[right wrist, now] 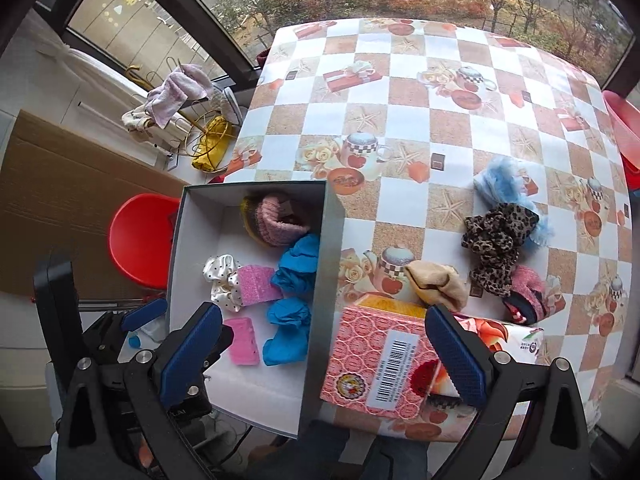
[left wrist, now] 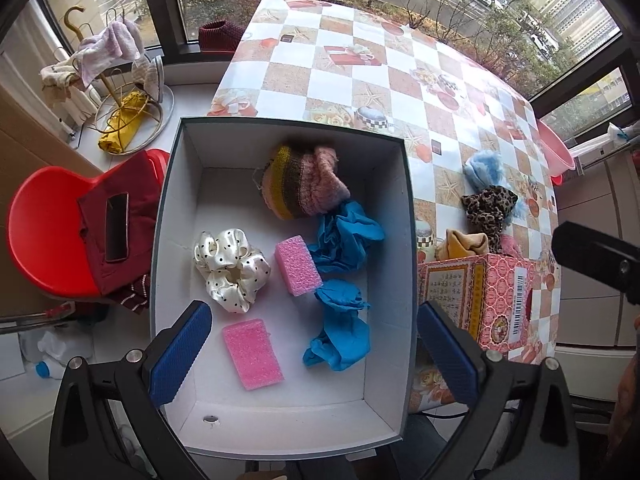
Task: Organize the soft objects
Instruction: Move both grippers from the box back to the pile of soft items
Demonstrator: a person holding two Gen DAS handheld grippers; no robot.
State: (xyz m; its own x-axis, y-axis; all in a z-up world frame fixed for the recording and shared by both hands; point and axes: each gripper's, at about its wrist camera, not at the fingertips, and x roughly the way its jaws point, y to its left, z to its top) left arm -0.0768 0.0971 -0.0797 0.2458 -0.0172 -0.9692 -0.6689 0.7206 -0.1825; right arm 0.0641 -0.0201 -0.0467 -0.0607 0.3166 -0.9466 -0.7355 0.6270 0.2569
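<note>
Both grippers, left gripper (left wrist: 314,354) and right gripper (right wrist: 334,360), gaping empty, box (left wrist: 408,216) rim at table (left wrist: 352,68) edge.

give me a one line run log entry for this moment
left gripper: open, empty, over white box | right gripper: open, empty | in box: pink sponges, blue gloves | on table: leopard scrunchie

Both wrist cameras look steeply down past their own blue fingertips. The left hangs close above the open white box (left wrist: 288,420); the right sits above that box's right wall, over the checkered tablecloth (right wrist: 440,92). Both views share the box, tablecloth and window.
</note>
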